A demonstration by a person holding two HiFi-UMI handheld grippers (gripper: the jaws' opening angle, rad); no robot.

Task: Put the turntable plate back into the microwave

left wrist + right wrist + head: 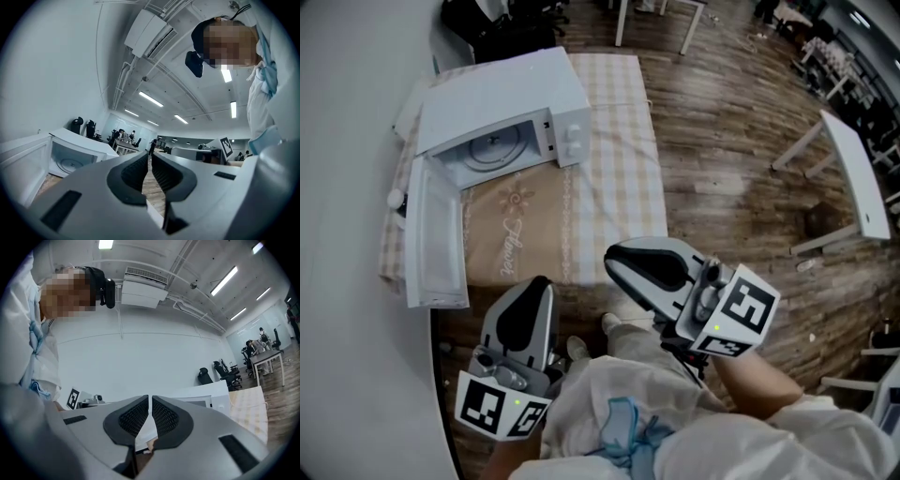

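Note:
The white microwave [516, 103] stands on a table at the upper left with its door [431, 234] swung open toward me. The round glass turntable plate [492, 150] lies inside its cavity; the left gripper view also shows the plate [70, 164] inside. My left gripper [539, 281] is held near my body below the table edge, jaws shut with nothing between them. My right gripper [614, 258] is beside it to the right, jaws closed together and empty. Both point toward the table, well short of the microwave [206, 397].
A checked cloth [614, 141] covers the table, with a brown embroidered mat [516, 225] in front of the microwave. A white wall runs along the left. A white table [853, 178] stands on the wooden floor at the right. Office chairs stand farther back.

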